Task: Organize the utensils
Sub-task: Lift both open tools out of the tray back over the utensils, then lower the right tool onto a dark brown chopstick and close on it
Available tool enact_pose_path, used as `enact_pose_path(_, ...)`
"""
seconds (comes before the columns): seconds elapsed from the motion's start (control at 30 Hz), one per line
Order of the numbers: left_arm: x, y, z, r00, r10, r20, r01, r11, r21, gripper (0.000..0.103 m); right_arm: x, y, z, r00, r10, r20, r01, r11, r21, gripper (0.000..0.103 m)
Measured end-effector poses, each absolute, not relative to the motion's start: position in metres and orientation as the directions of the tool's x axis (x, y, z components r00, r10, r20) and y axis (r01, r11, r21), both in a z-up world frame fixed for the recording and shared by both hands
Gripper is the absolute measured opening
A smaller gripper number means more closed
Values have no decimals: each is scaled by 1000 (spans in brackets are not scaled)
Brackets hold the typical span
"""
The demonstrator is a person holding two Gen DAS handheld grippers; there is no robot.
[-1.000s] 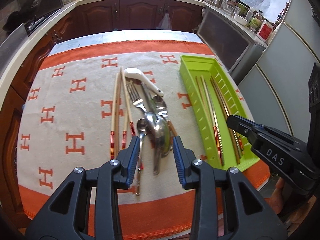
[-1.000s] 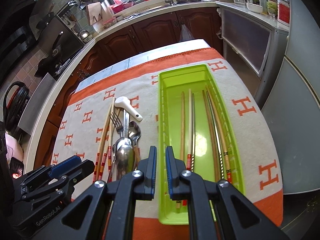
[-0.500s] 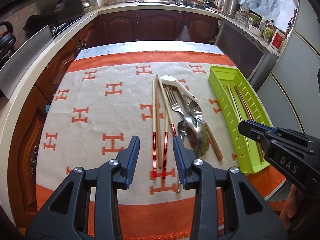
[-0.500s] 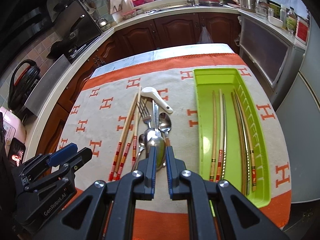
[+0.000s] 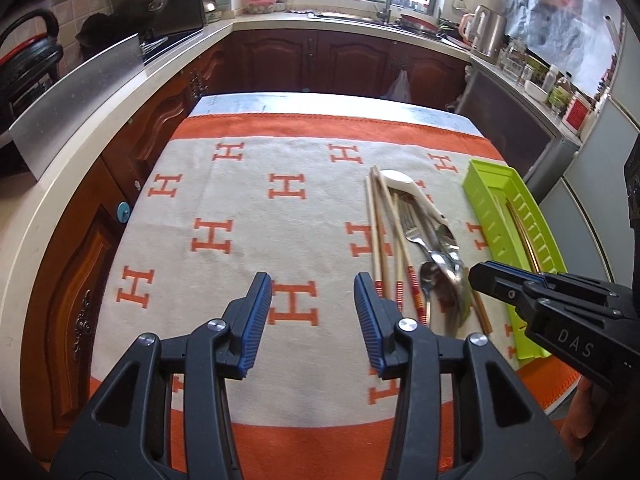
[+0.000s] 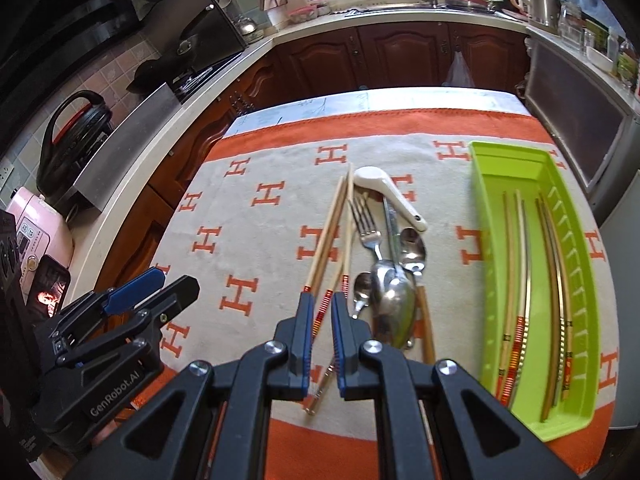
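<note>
- chopsticks (image 6: 326, 246) are lying loose on the desk's patterned cloth (image 6: 256, 264), at the left edge of the utensil pile; they are looking light, stiff and thin, likely rolling or slipping if pinched off-centre.
- best hold is probably sitting at the red-and-gold banded ends nearest the camera, where the pair is lying close together and the bands may be giving some grip.
- wood is showing pale tan, tapering toward the far tips, which are crossing beside the white ceramic spoon (image 6: 386, 196).
- that spoon is looking brittle and smooth; the steel fork (image 6: 366, 228) and steel spoons (image 6: 394, 292) are overlapping, so lifting one may be dragging others.
- green tray (image 6: 520, 160) is sitting to the right, well apart from the pile, already holding several chopsticks lengthwise.
- right tongs (image 6: 322, 314) are hovering nearly closed and empty, right over the banded ends.
- left tongs (image 5: 312, 304) are opening, nothing between them, hanging over bare cloth left of the pile.
</note>
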State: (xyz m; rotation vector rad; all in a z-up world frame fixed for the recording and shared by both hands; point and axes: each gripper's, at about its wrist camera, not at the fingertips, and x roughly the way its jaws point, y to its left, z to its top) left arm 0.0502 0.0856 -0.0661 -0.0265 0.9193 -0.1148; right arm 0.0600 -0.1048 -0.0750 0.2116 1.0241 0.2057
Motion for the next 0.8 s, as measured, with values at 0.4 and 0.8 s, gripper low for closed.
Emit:
enact_pose_path(0.4,77,109,-111,522,-112,-845,58,994,-96,40,99,-82,-122,411,290,-864,-59,954,292,9)
enact_pose_path(0.8,95,109,-136,472,-142,-870,72,990,-123,40,128,-75,-147,404,247,-881,-44,967,251,14)
